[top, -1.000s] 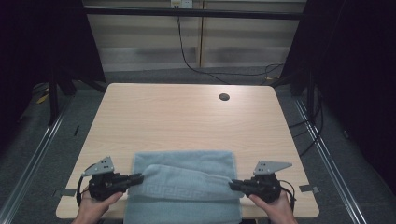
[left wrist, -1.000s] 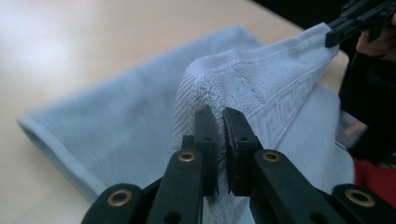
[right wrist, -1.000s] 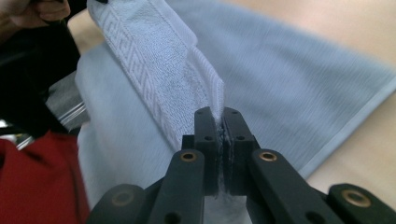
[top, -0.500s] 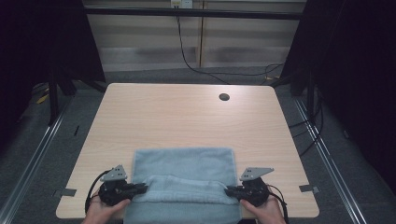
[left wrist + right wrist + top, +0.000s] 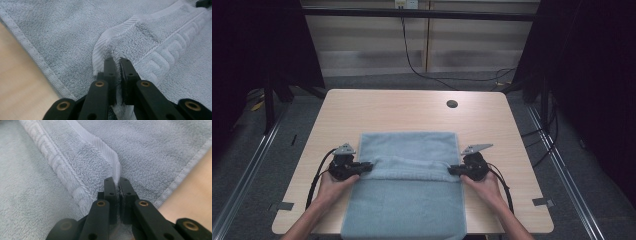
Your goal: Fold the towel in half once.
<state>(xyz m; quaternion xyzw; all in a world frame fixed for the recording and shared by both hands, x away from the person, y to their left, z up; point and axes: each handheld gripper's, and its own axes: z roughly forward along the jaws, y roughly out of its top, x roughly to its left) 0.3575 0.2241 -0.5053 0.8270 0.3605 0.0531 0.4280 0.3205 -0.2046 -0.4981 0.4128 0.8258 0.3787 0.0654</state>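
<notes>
Pale blue-grey terry towel (image 5: 409, 185) lies flat on the near half of the table, its near end hanging over the table's front edge, its far part doubled into a fold whose hemmed edge (image 5: 412, 162) runs across between the two grippers. Soft, limp, light cloth, no stiffness: it will sag and drape wherever unsupported, so it needs two holds pulled apart to keep an edge straight. The pile is grippy, not slippery; nothing fragile. Best hold points, in my judgement, are the woven hem and the corners, where the cloth is denser and thin enough for the jaws; the thick pile mid-panel would bunch.

Left gripper (image 5: 117, 62): jaws together, clamped on the white hem band of the towel at the left end of the fold, cloth pinched between the pads and puckering around them. In the high view the left gripper (image 5: 364, 166) sits at the towel's left edge.

Right gripper (image 5: 117, 181): jaws together, clamped on the hem at the right end, the hem ridge rising into the pads. High view puts the right gripper (image 5: 454, 170) at the towel's right edge. A raised patterned band (image 5: 57, 165) runs beside the hem.

Around: light wooden tabletop (image 5: 402, 110), bare beyond the towel, with a dark round cable hole (image 5: 452, 104) near the far right.
</notes>
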